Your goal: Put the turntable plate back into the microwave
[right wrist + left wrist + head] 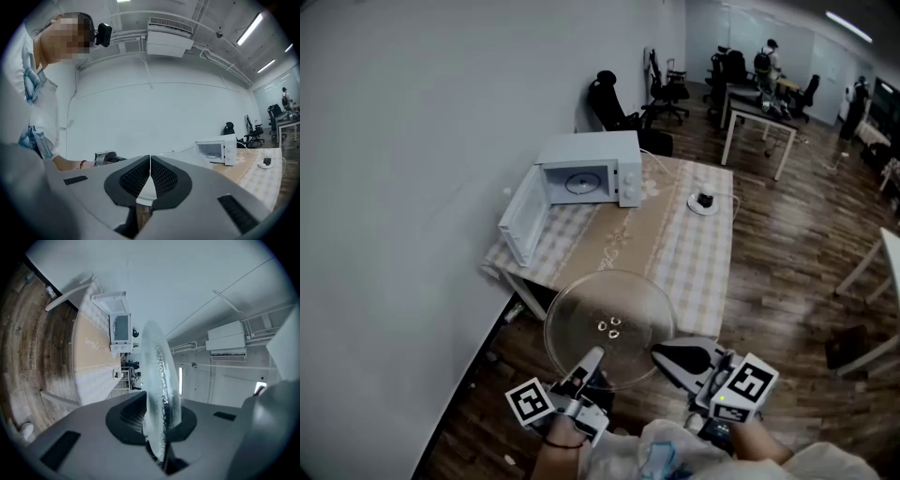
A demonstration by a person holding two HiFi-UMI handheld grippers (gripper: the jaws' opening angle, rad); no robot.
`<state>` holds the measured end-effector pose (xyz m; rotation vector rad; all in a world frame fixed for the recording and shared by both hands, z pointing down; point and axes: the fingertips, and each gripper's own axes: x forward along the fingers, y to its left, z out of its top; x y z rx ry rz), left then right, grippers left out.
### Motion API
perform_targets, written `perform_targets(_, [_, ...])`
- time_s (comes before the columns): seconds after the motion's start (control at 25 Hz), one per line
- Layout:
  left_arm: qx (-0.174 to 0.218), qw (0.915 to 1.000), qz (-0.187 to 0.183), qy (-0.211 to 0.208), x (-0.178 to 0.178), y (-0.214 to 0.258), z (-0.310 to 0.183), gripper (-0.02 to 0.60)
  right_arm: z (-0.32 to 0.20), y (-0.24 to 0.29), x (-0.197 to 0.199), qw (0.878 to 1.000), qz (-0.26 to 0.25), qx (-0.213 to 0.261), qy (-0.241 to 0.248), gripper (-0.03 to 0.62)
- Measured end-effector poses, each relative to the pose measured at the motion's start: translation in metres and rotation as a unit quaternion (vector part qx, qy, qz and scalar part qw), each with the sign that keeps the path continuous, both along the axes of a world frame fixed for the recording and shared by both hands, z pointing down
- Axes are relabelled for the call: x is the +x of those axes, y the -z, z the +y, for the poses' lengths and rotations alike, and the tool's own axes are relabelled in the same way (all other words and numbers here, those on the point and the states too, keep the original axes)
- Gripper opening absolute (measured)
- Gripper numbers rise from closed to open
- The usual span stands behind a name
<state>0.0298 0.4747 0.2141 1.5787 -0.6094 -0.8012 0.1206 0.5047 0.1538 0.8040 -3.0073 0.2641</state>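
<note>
Left claw (591,358) clamps the turntable plate (609,323) by its rim, right claw (667,356) pressed together, empty. We should carry it level — to the open microwave (586,173) at the bench's (703,258) far-left corner.

The left tongs (592,358) and the right tongs (673,357) are each built as a grey body with two broad jaws, which are lined with black ribbed pads (165,178). A cube (530,401) with white faces and black square markers is mounted at the near end of each, and a small green light (724,398) is lit beside the right one. A thin red band (565,443) is worn at the left wrist, and a white garment (675,448) with pale blue trim is worn.
</note>
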Motion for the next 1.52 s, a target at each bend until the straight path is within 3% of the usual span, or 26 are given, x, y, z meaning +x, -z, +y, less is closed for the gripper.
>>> perform_targets(0.32, [0.003,1.0000,0.000,-0.007,-0.012,-0.003,-0.003,0.023,-0.007,-0.001,-0.017,0.999,-0.030,-0.023,0.007,0.035])
perform_targets(1.08, [-0.001,0.9999,0.011,-0.011,-0.038,-0.009,-0.008,0.023,-0.019,-0.003,-0.053,1.000,-0.010,-0.020,0.010,0.036])
perform_targets(1.52, [-0.013,0.9999,0.005,0.002,-0.039,-0.017,-0.072,0.023,-0.093,-0.011,-0.053,0.999,-0.012,-0.024,0.021,0.036])
